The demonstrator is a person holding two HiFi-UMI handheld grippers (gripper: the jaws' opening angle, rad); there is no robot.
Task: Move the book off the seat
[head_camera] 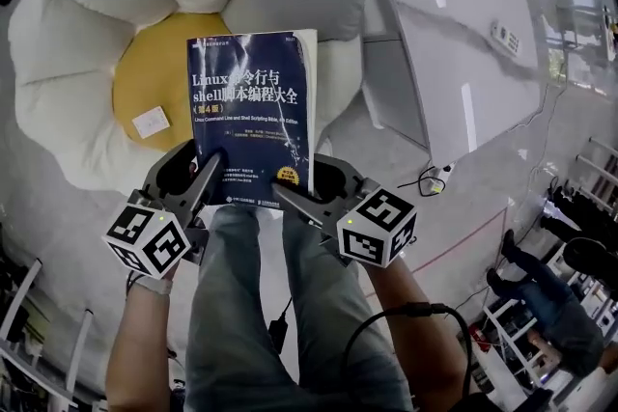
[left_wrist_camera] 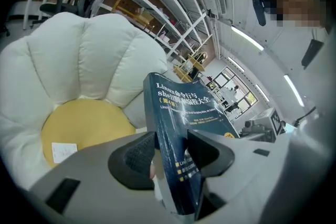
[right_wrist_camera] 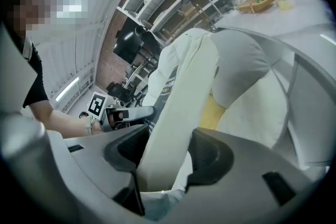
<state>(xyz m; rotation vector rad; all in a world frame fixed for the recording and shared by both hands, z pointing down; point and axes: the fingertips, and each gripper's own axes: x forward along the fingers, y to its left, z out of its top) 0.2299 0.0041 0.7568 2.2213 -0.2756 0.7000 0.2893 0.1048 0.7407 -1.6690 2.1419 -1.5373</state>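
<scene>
A: Which step are you on?
B: The carry: your left gripper (head_camera: 207, 173) and right gripper (head_camera: 301, 198) each clamp a lower corner of the book (head_camera: 251, 106), held up over the near edge of the seat (head_camera: 68, 63).
A: Next?
B: Swing it clear of the seat, then set it down.

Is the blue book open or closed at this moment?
Closed. The book shows only its front cover, and the right gripper clamps its page block as one solid stack.

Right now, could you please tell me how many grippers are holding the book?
2. The left gripper is clamped on the book's lower corner at the spine side. The right gripper is clamped on its lower corner at the page-edge side.
</scene>
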